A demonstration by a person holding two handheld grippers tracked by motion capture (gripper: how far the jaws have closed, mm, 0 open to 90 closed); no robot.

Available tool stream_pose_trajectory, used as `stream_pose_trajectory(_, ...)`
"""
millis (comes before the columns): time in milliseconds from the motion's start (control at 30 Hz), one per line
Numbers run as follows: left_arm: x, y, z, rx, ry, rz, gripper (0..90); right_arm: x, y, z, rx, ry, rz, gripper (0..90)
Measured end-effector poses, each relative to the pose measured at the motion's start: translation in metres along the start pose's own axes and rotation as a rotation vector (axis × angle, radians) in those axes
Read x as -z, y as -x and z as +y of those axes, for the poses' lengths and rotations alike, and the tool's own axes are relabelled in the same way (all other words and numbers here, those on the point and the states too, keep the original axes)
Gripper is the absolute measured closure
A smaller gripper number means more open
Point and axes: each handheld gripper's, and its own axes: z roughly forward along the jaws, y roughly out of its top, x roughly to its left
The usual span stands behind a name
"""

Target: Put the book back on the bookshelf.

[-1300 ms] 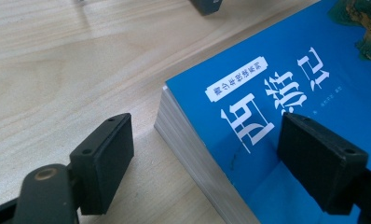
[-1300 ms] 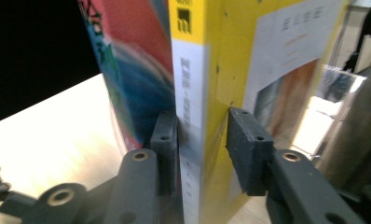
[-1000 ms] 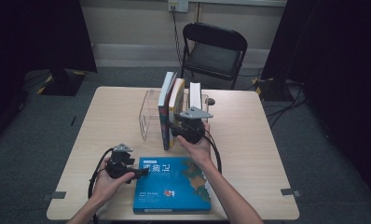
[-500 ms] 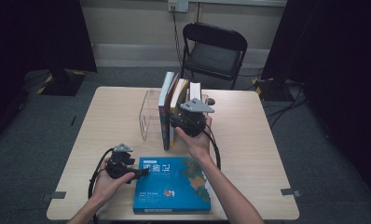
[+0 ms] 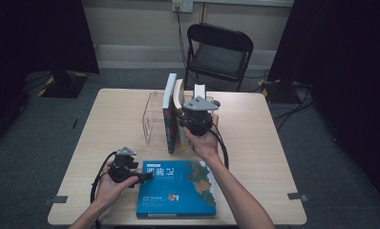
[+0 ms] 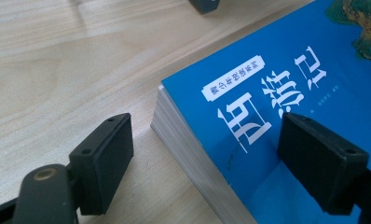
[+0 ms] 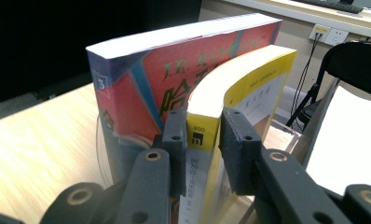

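— Three books stand on the table point(image 5: 255, 143) from up above, leaning in a clear stand point(image 5: 152, 117): a red book point(image 5: 169, 109), a yellow book point(image 5: 180, 95) and a white book point(image 5: 200, 90). The right gripper point(image 5: 187, 125) is at the yellow one. A blue book point(image 5: 178, 188) lies flat at the near edge, with the left gripper point(image 5: 147, 175) at its corner.

— What worries you there?

— Pull the yellow book out and its neighbours lose their prop, so they could topple.

— And along the left gripper point(image 6: 207, 154)?

— Its jaws stand wide. One is over the blue book's point(image 6: 267, 84) cover, the other out over bare wood, and neither presses. If it closes like that it catches only a corner, and the book may swivel or slip.

— And the right gripper point(image 7: 204, 140)?

— Its jaws have just been closing, and the yellow book's point(image 7: 249, 79) spine sits between them. I think the pads are biting, though the contact is hard to read. The left pad is wedged against the red book point(image 7: 141, 79), so a lift might drag that one along. The yellow book already bows, so a narrow grip could let it twist.
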Motion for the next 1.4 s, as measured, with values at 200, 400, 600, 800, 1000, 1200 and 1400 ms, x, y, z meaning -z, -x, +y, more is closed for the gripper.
stream_pose_trajectory(200, 0.0, 0.0, 0.0, -0.001, -0.005, 0.0, 17.6, 0.0, 0.003, -0.003, -0.031, 0.021, 0.073, 63.1)
stream_pose_trajectory(400, 0.0, 0.0, 0.0, 0.001, 0.0, 0.003, 17.6, 0.0, 0.0, -0.006, -0.049, 0.048, 0.093, 53.6)
stream_pose_trajectory(600, 0.0, 0.0, 0.0, 0.0, -0.003, 0.002, 17.6, 0.003, 0.003, -0.013, -0.045, 0.055, 0.116, 48.9)
stream_pose_trajectory(800, 0.0, 0.0, 0.0, 0.001, -0.004, 0.0, 17.6, 0.01, 0.003, -0.014, -0.046, 0.073, 0.126, 46.8)
stream_pose_trajectory(1000, 0.0, 0.0, 0.0, 0.003, -0.004, 0.003, 17.6, 0.026, 0.006, -0.017, -0.054, 0.085, 0.123, 46.5)
stream_pose_trajectory(1200, 0.002, 0.0, 0.001, 0.026, -0.022, -0.024, 22.8, 0.052, 0.006, -0.03, -0.057, 0.085, 0.15, 43.5)
stream_pose_trajectory(1400, 0.009, 0.011, 0.0, 0.021, -0.039, -0.037, 26.9, 0.074, 0.007, -0.061, -0.061, 0.025, 0.166, 40.0)
